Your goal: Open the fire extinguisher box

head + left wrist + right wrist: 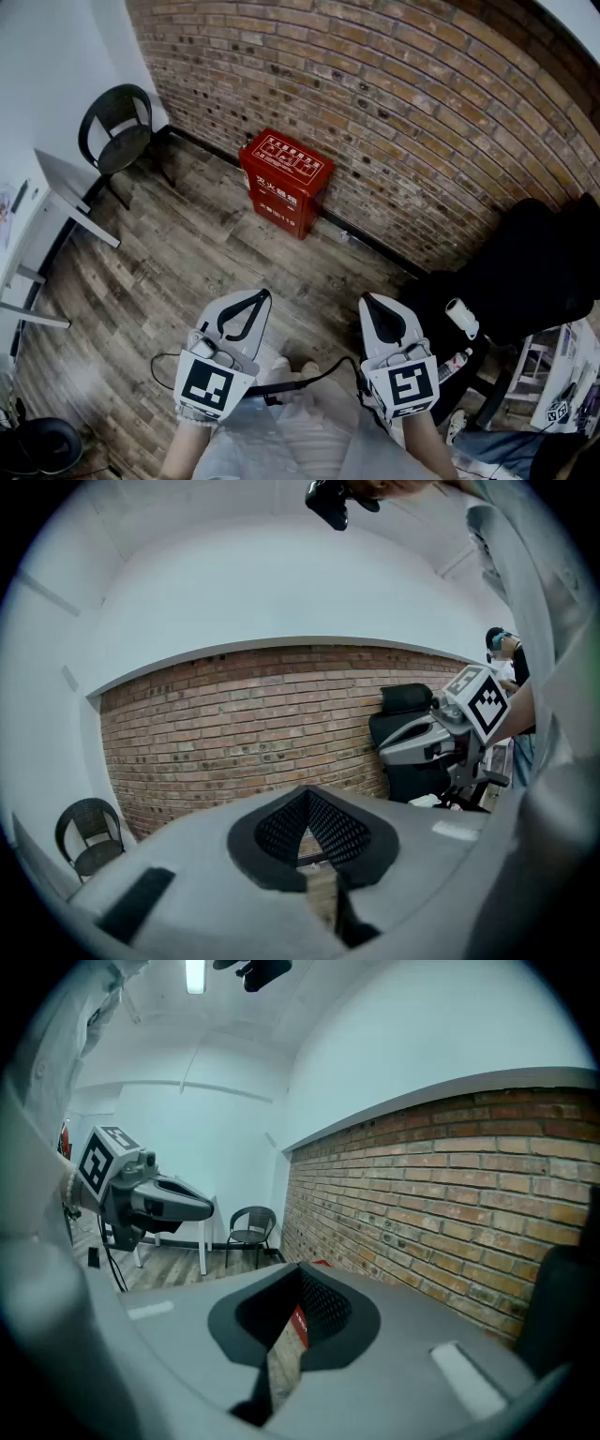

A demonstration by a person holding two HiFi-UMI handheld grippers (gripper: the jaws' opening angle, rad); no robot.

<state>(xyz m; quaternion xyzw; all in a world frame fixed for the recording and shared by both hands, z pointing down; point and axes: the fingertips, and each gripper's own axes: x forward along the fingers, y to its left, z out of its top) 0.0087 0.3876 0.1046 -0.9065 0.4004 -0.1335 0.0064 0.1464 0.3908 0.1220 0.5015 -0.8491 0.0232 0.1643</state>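
The left gripper [246,317] has its jaws shut on nothing. The red fire extinguisher box [286,183] stands closed on the floor [187,258], right against the brick wall [394,112], well away from both grippers. The right gripper [386,323] has its jaws shut and empty too.

Wood-plank floor [187,272]. Carries red fire extinguisher box [285,183] at brick-wall edge, black chair [117,131] in far-left corner, white table [56,187] along left edge.
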